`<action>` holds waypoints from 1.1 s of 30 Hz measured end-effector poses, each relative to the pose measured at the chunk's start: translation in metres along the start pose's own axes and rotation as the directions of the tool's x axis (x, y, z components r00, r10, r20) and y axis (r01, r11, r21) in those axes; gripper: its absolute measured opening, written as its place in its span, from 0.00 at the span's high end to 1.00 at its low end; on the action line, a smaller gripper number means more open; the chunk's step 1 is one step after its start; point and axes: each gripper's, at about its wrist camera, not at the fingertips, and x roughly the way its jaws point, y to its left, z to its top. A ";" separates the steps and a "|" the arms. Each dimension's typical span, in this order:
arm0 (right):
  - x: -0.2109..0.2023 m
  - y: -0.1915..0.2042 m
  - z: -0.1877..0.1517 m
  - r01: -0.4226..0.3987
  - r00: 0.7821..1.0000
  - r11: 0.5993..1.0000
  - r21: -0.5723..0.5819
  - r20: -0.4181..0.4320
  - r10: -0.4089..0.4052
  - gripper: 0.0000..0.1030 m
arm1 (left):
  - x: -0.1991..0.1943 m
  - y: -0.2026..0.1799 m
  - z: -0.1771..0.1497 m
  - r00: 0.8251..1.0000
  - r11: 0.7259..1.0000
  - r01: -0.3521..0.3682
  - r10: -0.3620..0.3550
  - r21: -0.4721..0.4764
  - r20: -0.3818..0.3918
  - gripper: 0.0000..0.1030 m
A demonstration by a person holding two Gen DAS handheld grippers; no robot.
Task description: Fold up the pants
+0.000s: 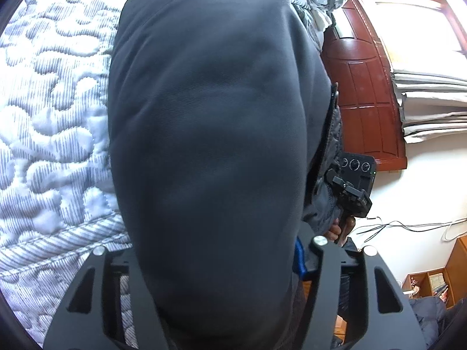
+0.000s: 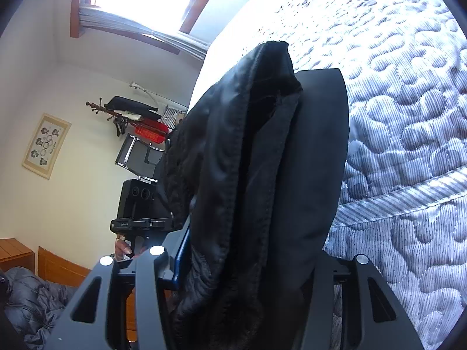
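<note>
Dark pants held up off the quilted bed, one gripper on each side

Left wrist view: the pants (image 1: 210, 145) hang between the fingers of the left gripper (image 1: 224, 306), which look closed onto the cloth, though the fabric hides the tips; they fill the middle of the view, smooth and dark grey, with the quilted bed cover (image 1: 52, 116) to the left and a brown wooden door (image 1: 364, 93) to the far right, while the right gripper (image 1: 353, 192) shows just right of the cloth. Right wrist view: the pants (image 2: 262, 189) sit bunched between the right gripper (image 2: 233, 306) fingers, seemingly clamped, tips hidden; black lining and a stitched seam face out, the bed cover (image 2: 408, 116) lies right, the left gripper (image 2: 140, 204) and a wall picture (image 2: 46, 145) left
</note>
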 end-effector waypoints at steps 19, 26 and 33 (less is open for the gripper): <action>-0.003 0.038 0.000 0.025 0.999 0.998 -0.058 0.026 -0.024 0.53 | -0.029 0.017 -0.012 0.990 0.995 0.091 -0.095 0.050 0.100 0.61; -0.001 0.064 0.009 0.043 0.999 0.992 -0.117 0.021 -0.040 0.53 | -0.053 0.024 -0.013 0.983 0.993 0.102 -0.111 0.064 0.145 0.61; 0.014 0.088 0.030 0.024 1.000 0.984 -0.174 0.009 -0.023 0.53 | -0.096 0.031 -0.010 0.973 0.994 0.064 -0.082 0.091 0.215 0.61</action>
